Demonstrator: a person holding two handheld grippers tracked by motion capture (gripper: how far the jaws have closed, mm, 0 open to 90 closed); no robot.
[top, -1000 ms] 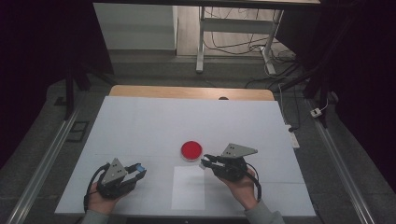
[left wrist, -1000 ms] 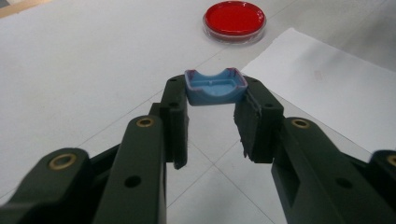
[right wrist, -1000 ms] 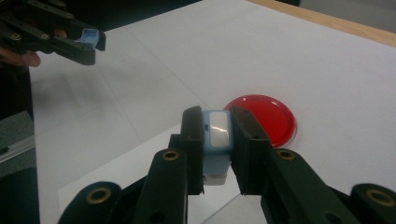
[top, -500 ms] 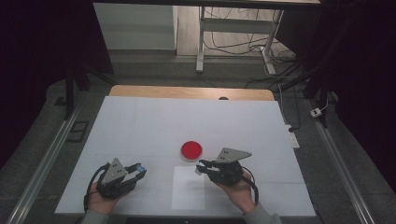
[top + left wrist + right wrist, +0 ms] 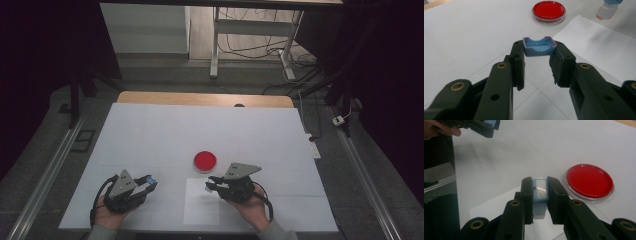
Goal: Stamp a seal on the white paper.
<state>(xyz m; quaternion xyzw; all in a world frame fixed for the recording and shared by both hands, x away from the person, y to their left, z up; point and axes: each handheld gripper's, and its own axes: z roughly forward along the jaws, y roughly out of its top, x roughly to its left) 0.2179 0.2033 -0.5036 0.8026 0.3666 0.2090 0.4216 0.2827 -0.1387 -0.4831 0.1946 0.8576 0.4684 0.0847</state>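
Since the earlier frame, right claw (image 5: 209,186) is sitting a little nearer the person and farther left, its tip now over the white paper sheet (image 5: 202,201); left claw (image 5: 150,181) is sitting where it was. Left claw is gripping a small blue cap (image 5: 539,46) at its jaw tips, hollow side facing up (rim tinged purple). Right claw is gripping a small pale bottle with a blue collar (image 5: 540,195), pads pressing on both its sides. In the high view, the red-filled petri dish (image 5: 205,161) is resting on the white tabletop (image 5: 150,135), at about 12 o'clock from the paper sheet and just beside its far edge. Right claw is lying at roughly 5 o'clock from the dish, near but apart from it. Left claw is well apart from the dish, at about 8 o'clock.
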